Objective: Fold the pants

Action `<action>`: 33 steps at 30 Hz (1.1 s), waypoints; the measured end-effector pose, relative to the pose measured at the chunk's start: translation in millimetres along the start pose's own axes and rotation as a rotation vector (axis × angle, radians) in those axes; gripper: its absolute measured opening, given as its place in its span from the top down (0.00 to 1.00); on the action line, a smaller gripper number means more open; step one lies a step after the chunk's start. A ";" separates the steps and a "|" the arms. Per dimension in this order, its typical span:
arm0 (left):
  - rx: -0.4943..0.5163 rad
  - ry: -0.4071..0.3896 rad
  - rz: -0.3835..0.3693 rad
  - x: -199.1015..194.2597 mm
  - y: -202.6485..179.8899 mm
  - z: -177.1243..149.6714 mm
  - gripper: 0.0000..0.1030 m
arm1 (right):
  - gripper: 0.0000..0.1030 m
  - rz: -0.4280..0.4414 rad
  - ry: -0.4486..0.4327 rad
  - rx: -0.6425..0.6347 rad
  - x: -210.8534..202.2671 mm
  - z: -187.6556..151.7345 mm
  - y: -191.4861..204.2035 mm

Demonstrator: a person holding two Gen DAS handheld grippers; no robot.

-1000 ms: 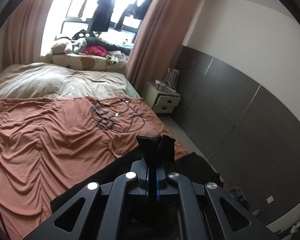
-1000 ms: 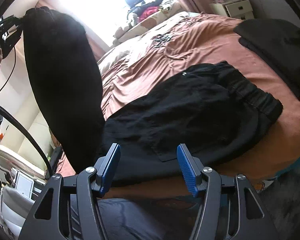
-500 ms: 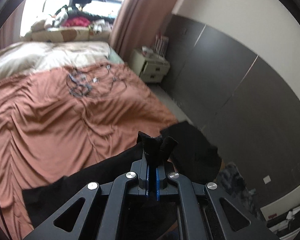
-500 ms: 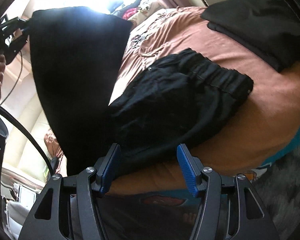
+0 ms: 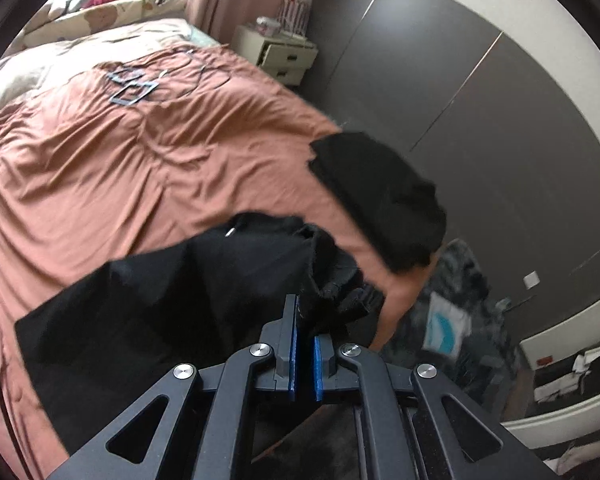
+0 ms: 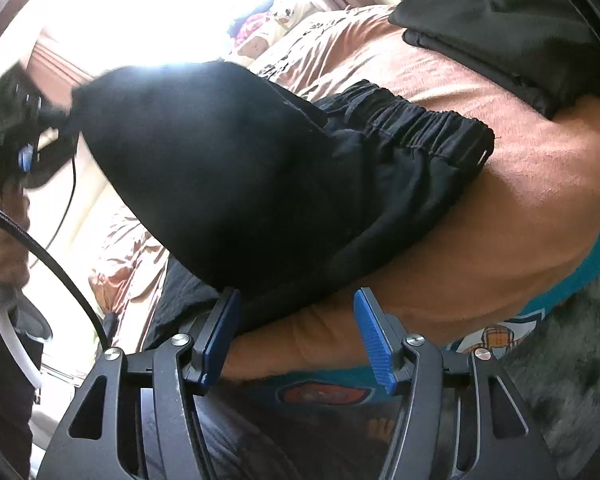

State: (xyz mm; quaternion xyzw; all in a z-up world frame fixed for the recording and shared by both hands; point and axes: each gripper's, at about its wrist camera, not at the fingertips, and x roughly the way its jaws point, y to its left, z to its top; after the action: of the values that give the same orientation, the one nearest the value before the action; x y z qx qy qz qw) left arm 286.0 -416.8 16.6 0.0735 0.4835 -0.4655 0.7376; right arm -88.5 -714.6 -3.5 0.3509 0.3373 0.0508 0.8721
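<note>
Lowered since a second ago, left gripper [image 5: 304, 344] clamped on a black pants [image 6: 260, 184] leg, draped over the waistband on the rust bedspread [image 5: 120, 168]; right gripper [image 6: 296, 336] half-open, empty.

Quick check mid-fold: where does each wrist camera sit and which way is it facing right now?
Left wrist: on the left hand-held gripper, angled down over the rust bedspread toward the nightstand; its fingers, shut on the black pants, show.
Right wrist: on the right hand-held gripper, open at the bed's edge, facing the window; the hand shows left.
Shared: pants, bedspread, folded dark pile.
</note>
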 end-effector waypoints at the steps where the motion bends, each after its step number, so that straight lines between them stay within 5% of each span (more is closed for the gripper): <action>1: -0.003 0.007 0.012 -1.9 7.6 -7.6 0.93 | 0.45 0.001 -0.001 0.002 -0.5 -0.2 0.4; 6: -0.057 0.089 0.058 -7.3 54.9 -48.1 0.90 | 0.45 0.001 0.001 0.005 1.5 -0.2 5.9; 12: -0.168 0.137 0.058 -21.0 108.5 -89.9 0.65 | 0.44 0.016 0.022 -0.009 13.7 4.5 22.7; 18: -0.218 0.116 0.063 -43.6 147.1 -110.5 0.54 | 0.43 0.033 0.039 0.029 34.4 13.9 30.1; 23: -0.232 0.076 0.082 -61.8 173.4 -113.5 0.51 | 0.26 0.068 0.031 0.073 52.0 20.9 33.6; 26: -0.224 0.045 0.105 -70.3 188.9 -115.8 0.40 | 0.26 0.083 0.033 0.098 64.9 28.3 35.1; 33: -0.246 -0.003 0.152 -74.8 230.7 -134.4 0.38 | 0.26 0.118 0.021 0.179 91.5 46.2 31.9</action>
State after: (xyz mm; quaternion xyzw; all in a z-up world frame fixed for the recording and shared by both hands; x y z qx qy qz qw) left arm 366.8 -167.5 -73.8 0.0181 0.5287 -0.3456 0.7750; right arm 15.2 -687.6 -9.1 0.4461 0.3282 0.0751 0.8292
